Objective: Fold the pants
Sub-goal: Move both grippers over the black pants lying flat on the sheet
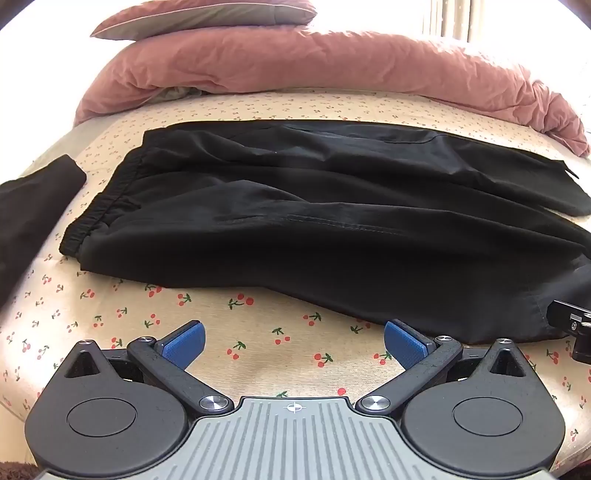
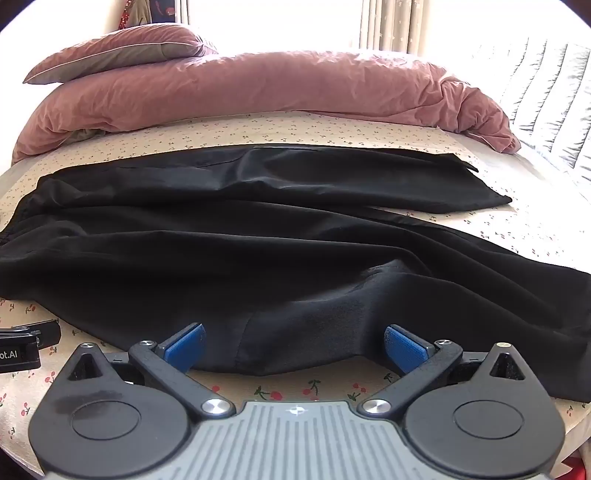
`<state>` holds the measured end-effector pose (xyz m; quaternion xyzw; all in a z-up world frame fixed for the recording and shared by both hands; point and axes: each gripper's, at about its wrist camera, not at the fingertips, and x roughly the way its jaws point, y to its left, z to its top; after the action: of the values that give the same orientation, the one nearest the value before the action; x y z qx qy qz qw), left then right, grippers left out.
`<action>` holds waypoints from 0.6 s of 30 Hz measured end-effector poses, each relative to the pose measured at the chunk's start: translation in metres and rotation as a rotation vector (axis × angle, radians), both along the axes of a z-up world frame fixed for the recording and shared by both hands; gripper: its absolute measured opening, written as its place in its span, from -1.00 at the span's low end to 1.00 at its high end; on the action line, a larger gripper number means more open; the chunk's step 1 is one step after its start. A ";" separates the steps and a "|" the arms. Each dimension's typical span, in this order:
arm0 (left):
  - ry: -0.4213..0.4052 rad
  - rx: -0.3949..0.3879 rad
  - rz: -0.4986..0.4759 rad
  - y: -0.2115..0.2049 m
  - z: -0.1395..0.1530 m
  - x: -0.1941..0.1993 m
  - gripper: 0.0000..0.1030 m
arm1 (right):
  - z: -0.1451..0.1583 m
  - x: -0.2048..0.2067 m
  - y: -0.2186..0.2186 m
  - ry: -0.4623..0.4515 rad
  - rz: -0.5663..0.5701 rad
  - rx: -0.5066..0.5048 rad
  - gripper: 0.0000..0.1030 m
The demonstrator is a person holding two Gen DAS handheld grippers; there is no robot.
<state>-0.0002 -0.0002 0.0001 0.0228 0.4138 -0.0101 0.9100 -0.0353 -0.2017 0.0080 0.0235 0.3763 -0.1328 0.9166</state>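
Pants (image 1: 314, 206) lie spread flat on bed (image 1: 258, 354), ready for folding; your left gripper (image 1: 293, 341) and right gripper (image 2: 293, 345) hover fully open, empty, near edge.

Left wrist view: sits low over near bed edge, tilted down-forward, faces far pink duvet (image 1: 332, 70); waistband end of black pants (image 1: 295, 214) close ahead. Right wrist view: same tilt and heading, further right, closer, pants (image 2: 258, 240) edge under lens. Shared: pants, cherry-print sheet (image 1: 258, 354), duvet, pillow (image 1: 207, 14).
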 end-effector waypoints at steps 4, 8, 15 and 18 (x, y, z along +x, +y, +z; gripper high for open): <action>-0.005 -0.004 0.010 0.002 0.002 -0.002 1.00 | 0.000 0.000 -0.003 -0.002 -0.005 0.005 1.00; -0.009 -0.008 0.026 0.005 0.004 -0.004 1.00 | -0.001 0.000 -0.004 -0.003 -0.013 0.003 1.00; -0.014 -0.009 0.026 0.010 0.008 0.001 1.00 | -0.002 0.004 0.000 0.008 -0.013 -0.003 1.00; -0.020 -0.013 0.028 0.011 0.009 0.001 1.00 | -0.002 0.005 0.000 0.013 -0.017 -0.002 1.00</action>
<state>0.0012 0.0106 0.0092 0.0113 0.4048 0.0001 0.9143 -0.0299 -0.2015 0.0055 0.0250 0.3818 -0.1412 0.9131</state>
